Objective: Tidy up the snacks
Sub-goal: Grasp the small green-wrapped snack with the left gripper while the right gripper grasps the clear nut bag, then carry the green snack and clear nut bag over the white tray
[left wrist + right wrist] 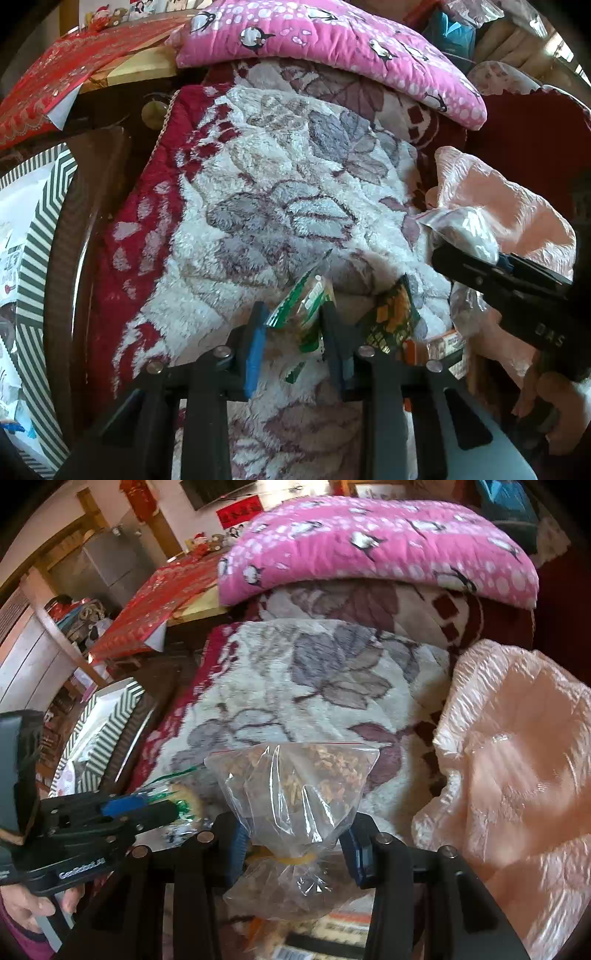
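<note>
Pinching a green snack packet (308, 310), the left gripper (295, 325) held it just above the floral blanket (280, 192), while the right gripper (295, 843) squeezed the tied neck of a clear bag of nuts (295, 775). Both grips looked thin: slick plastic could slide free. The pink bag (517, 760) gaped beside them, its soft rim liable to fold under a drop.

A fleecy floral blanket (314, 679) with a dark red border covers the seat, a pink penguin-print cushion (369, 542) lies along its far edge, a red patterned cloth (155, 594) drapes a table at left, and daylight falls on pale walls.
</note>
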`<state>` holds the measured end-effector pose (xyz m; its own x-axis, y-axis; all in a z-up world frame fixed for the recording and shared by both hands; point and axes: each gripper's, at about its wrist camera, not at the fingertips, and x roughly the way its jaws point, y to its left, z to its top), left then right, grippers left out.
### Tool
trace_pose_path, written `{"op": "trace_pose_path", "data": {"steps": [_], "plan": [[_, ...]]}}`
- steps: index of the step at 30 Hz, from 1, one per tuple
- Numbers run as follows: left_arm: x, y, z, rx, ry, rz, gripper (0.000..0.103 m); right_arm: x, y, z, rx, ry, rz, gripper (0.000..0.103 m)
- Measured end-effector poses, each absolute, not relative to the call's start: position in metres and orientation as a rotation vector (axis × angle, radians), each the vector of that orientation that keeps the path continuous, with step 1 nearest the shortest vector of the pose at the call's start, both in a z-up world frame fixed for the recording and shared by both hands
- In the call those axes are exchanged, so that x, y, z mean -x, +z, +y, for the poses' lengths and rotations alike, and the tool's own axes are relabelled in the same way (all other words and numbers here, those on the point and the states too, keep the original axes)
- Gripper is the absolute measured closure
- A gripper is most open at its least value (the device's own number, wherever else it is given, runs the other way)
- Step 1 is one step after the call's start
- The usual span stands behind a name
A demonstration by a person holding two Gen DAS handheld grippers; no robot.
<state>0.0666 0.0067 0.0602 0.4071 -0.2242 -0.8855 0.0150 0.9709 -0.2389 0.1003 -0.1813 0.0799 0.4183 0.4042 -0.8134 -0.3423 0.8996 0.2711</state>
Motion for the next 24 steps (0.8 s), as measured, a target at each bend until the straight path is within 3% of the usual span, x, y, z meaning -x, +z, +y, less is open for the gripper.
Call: {"op": "trace_pose_path", "data": {"steps": [6,11,13,24], "plan": [[-0.063,0.056,0.012,0.254,-0.174,1.159,0.073,-0.084,0.088,-0.180,-0.092,0.480,1.028,0.056],[-0.067,0.045,0.006,0.251,-0.153,1.186,0.060,-0.077,0.086,-0.183,-0.102,0.481,1.039,0.056],[-0.068,0.040,0.005,0.251,-0.144,1.189,0.060,-0.075,0.085,-0.184,-0.110,0.481,1.044,0.056],[-0.054,0.063,0.014,0.232,-0.170,1.120,0.079,-0.064,0.093,-0.167,-0.089,0.522,1.031,0.056]]}}
